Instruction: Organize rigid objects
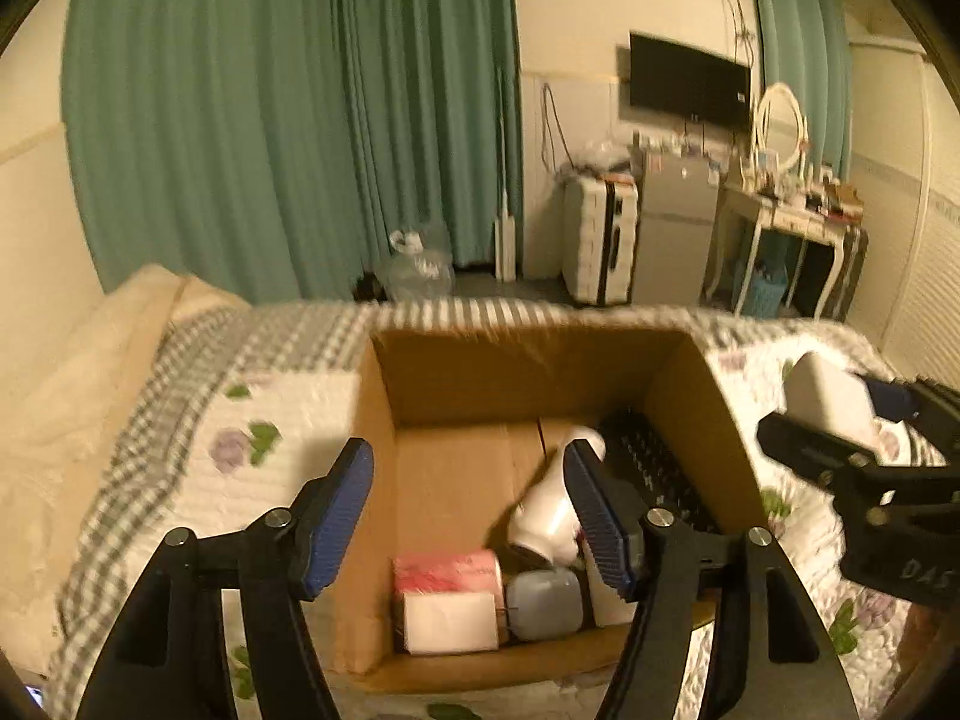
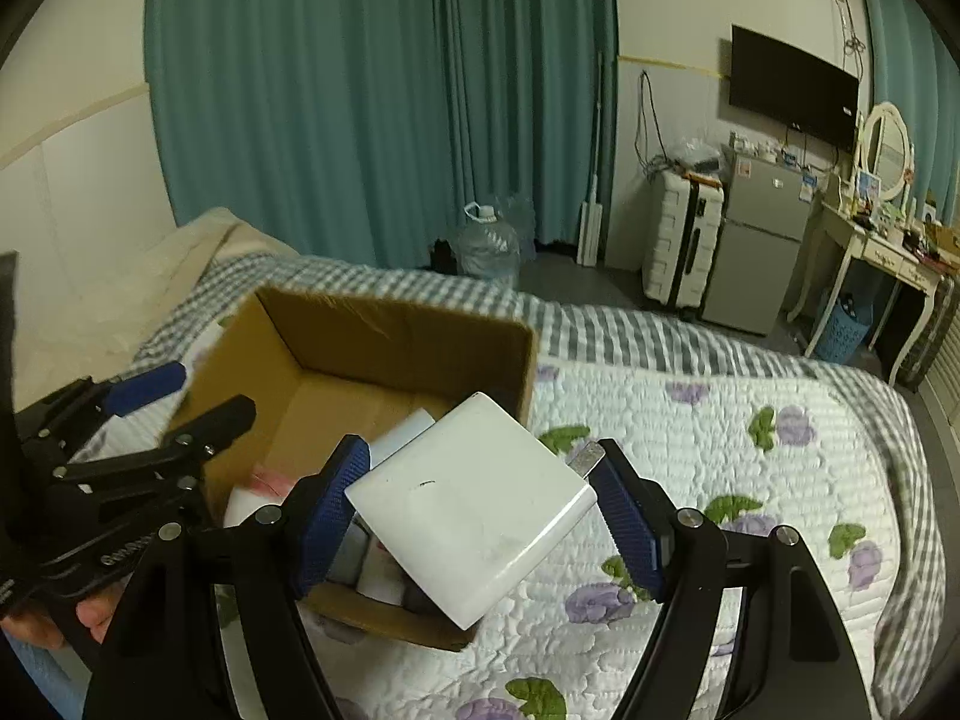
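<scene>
Left gripper: jaws spread wide, nothing between the blue pads, angled forward and down. Right gripper: pads closed against a white block held tilted between them; far pad contact partly hidden, probably touching. Bare fingertips show under the left gripper's handle.

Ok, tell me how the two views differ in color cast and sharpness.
Left wrist view: warm yellow cast, motion smear along the cardboard box rim and bed edge. Right wrist view: cooler, more neutral, crisper; white adapter sharp, box rim slightly soft. Both bend the room's edges, fisheye style.
</scene>
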`<state>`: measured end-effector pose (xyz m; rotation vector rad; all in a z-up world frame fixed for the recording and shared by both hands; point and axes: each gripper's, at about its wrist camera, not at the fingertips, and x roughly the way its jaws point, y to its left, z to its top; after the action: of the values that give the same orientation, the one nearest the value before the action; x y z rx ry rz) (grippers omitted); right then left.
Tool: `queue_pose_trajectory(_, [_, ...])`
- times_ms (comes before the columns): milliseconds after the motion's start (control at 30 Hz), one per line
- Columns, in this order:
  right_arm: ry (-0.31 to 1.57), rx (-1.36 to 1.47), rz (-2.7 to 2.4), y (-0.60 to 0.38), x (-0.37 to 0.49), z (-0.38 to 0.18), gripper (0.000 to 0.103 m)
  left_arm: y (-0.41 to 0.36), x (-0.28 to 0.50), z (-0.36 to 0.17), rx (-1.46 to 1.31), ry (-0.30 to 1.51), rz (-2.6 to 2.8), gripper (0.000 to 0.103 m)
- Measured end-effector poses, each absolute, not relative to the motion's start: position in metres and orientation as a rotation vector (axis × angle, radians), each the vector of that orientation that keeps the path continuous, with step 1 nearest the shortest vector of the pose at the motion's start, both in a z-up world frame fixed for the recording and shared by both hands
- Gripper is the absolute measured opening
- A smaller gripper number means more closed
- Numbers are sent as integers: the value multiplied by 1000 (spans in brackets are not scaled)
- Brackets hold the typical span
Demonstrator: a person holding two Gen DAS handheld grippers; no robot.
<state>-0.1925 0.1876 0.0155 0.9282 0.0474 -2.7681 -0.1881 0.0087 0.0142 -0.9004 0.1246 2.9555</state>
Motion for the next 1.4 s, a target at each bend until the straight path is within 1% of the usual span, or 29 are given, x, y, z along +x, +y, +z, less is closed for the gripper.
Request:
queue_pose_trajectory(133, [71, 905, -2741, 170, -205, 25, 75, -5, -186, 32, -850, 137, 3006, 72])
queue_pose_trajectory(233, [83, 929, -2708, 152, -229, 18, 75, -16, -193, 32, -854, 137, 3037, 72])
queue_pose_trajectory(467, [140, 1044, -2623, 108, -282, -21, 75, -35, -215, 10, -915, 105, 3054, 72])
queue_pose_trajectory(600, [175, 1092, -2591, 90, -298, -36, 76, -41, -218, 0, -919, 104, 3070, 72])
queue_pose_trajectory(633, [186, 1086, -2584, 86, -299, -38, 77, -42, -217, -1, -912, 101, 3072, 72])
queue_pose_trajectory(700, [192, 1050, -2613, 85, -297, -36, 84, -43, -214, 0, -889, 100, 3084, 72])
queue_pose_trajectory(733, [186, 1042, -2632, 86, -295, -33, 90, -42, -211, 3, -872, 102, 3088, 72])
queue_pose_trajectory(767, [177, 1039, -2636, 88, -293, -31, 91, -44, -207, 5, -856, 100, 3094, 72])
queue_pose_trajectory(933, [196, 1002, -2695, 103, -267, -3, 91, -36, -181, 38, -734, 98, 3114, 72])
queue_pose_trajectory(967, [201, 984, -2713, 107, -258, 7, 92, -33, -172, 50, -695, 101, 3120, 73])
queue_pose_trajectory(1000, [200, 964, -2732, 112, -248, 17, 93, -30, -163, 60, -662, 103, 3126, 76])
queue_pose_trajectory(1100, [191, 894, -2789, 131, -217, 51, 96, -25, -138, 89, -556, 99, 3136, 79])
queue_pose_trajectory(1200, [185, 809, -2847, 148, -180, 88, 103, -20, -111, 116, -487, 92, 3142, 80])
queue_pose_trajectory(1400, [186, 672, -2926, 169, -113, 145, 103, -21, -57, 166, -363, 65, 3157, 80])
